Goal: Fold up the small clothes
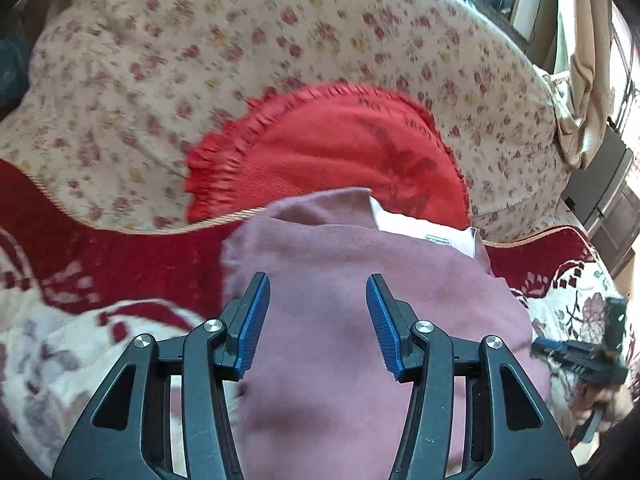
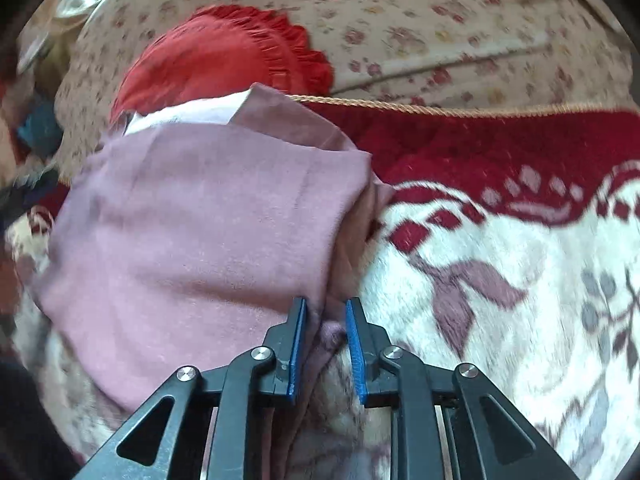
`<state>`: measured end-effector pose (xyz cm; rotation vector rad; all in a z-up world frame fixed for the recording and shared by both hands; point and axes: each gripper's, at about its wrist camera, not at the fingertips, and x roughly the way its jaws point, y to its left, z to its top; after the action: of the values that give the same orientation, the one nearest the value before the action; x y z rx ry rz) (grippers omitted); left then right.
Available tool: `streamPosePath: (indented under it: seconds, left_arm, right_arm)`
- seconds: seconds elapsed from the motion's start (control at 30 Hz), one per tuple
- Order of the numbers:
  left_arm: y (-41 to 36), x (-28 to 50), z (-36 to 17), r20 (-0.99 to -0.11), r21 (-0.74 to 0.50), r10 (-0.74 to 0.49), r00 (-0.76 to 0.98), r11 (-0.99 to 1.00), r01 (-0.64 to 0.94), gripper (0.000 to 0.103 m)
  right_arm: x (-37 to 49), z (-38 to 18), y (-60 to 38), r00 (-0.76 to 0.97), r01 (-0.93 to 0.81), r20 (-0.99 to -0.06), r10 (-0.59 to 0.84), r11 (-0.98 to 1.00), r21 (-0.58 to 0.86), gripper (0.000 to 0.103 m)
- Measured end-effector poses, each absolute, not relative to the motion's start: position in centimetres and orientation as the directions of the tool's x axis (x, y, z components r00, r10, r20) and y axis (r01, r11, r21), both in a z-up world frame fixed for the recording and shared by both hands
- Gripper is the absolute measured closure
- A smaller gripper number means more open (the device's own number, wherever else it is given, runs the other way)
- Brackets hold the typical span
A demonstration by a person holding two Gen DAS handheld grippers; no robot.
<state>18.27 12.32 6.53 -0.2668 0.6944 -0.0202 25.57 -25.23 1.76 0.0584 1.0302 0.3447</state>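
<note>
While a floral beige sofa back fills the upper half of both views, a red-and-white patterned blanket covers the seat across the lower half, its gold-corded edge crossing the middle of each frame. No box, basket or other holder shows in either view; the clothes lie straight on the blanket.

Against the sofa back, a red frilled cushion sits at centre in the left wrist view and at upper left in the right wrist view.

Overlapping the cushion's lower edge, a mauve garment lies on the blanket, doubled over on itself, with a white inner lining and label exposed along its far edge. It fills the lower centre of the left wrist view and the left half of the right wrist view.

At the bottom of its own view, the left gripper is spread wide, its blue pads above the mauve cloth with nothing between them.

At bottom centre of its view, the right gripper has its jaws narrowly parted around the garment's bunched right edge; whether the pads actually clamp the cloth I cannot tell.
</note>
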Motion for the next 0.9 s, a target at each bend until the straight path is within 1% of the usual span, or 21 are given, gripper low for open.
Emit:
streamPosePath:
  seconds: [0.1, 0.17, 0.23, 0.3, 0.33, 0.37, 0.43, 0.5, 0.57, 0.67, 0.7, 0.77, 0.8, 0.83, 0.9]
  left_arm:
    - [14.1, 15.8, 6.8, -0.633, -0.237, -0.081, 0.77, 0.967, -0.093, 0.053]
    - [15.4, 14.2, 6.5, -0.642, -0.251, -0.081, 0.762, 0.962, -0.109, 0.053]
    - [16.4, 12.2, 5.5, -0.659, -0.286, -0.099, 0.746, 0.95, -0.126, 0.049]
    - [16.8, 10.7, 4.2, -0.685, -0.335, -0.132, 0.716, 0.93, -0.149, 0.049]
    - [16.8, 10.0, 3.5, -0.698, -0.391, -0.171, 0.695, 0.905, -0.17, 0.049]
    - [16.7, 9.6, 3.0, -0.696, -0.435, -0.204, 0.688, 0.882, -0.178, 0.049]
    - [15.7, 8.8, 2.4, -0.697, -0.469, -0.243, 0.674, 0.866, -0.173, 0.047]
    - [14.7, 8.7, 1.7, -0.719, -0.466, -0.258, 0.646, 0.868, -0.171, 0.047]
    - [13.8, 8.7, 0.8, -0.729, -0.486, -0.297, 0.617, 0.859, -0.161, 0.047]
    - [14.0, 8.9, -1.1, -0.736, -0.572, -0.383, 0.558, 0.793, -0.209, 0.047]
    - [14.2, 9.0, -1.6, -0.731, -0.597, -0.408, 0.547, 0.77, -0.223, 0.046]
    - [15.1, 9.1, -2.3, -0.69, -0.673, -0.466, 0.553, 0.695, -0.254, 0.038]
    - [15.5, 9.2, -2.5, -0.657, -0.717, -0.503, 0.562, 0.647, -0.259, 0.032]
    - [16.0, 9.2, -2.7, -0.618, -0.76, -0.538, 0.573, 0.594, -0.263, 0.029]
    - [16.6, 9.4, -3.0, -0.57, -0.806, -0.572, 0.59, 0.529, -0.266, 0.029]
  right_arm:
    - [23.6, 3.9, -26.3, 0.516, -0.234, -0.782, 0.35, 0.936, 0.264, 0.084]
    - [22.0, 5.1, -27.0, 0.548, -0.218, -0.743, 0.385, 0.923, 0.317, 0.083]
    - [20.0, 6.0, -27.4, 0.577, -0.204, -0.712, 0.4, 0.915, 0.349, 0.078]
    - [17.9, 6.3, -27.6, 0.592, -0.195, -0.689, 0.417, 0.904, 0.38, 0.072]
    - [17.0, 6.1, -27.6, 0.59, -0.186, -0.687, 0.426, 0.899, 0.397, 0.068]
    - [16.3, 5.7, -27.8, 0.582, -0.171, -0.687, 0.435, 0.891, 0.42, 0.067]
    - [15.4, 4.5, -27.9, 0.548, -0.138, -0.689, 0.474, 0.864, 0.484, 0.066]
    - [14.7, 2.9, -28.0, 0.502, -0.098, -0.689, 0.524, 0.825, 0.556, 0.066]
    - [14.4, 1.7, -27.9, 0.47, -0.074, -0.687, 0.554, 0.801, 0.595, 0.066]
    - [14.0, 0.3, -27.9, 0.422, -0.041, -0.697, 0.58, 0.78, 0.624, 0.066]
    - [14.2, -0.1, -28.0, 0.413, -0.024, -0.691, 0.593, 0.766, 0.643, 0.066]
    - [14.5, -0.8, -28.4, 0.409, 0.01, -0.672, 0.617, 0.734, 0.679, 0.066]
    - [14.7, -1.1, -28.6, 0.41, 0.032, -0.662, 0.627, 0.716, 0.698, 0.066]
    - [14.8, -1.4, -28.8, 0.412, 0.055, -0.65, 0.639, 0.694, 0.717, 0.066]
    - [15.1, -1.8, -29.0, 0.421, 0.081, -0.633, 0.65, 0.668, 0.74, 0.066]
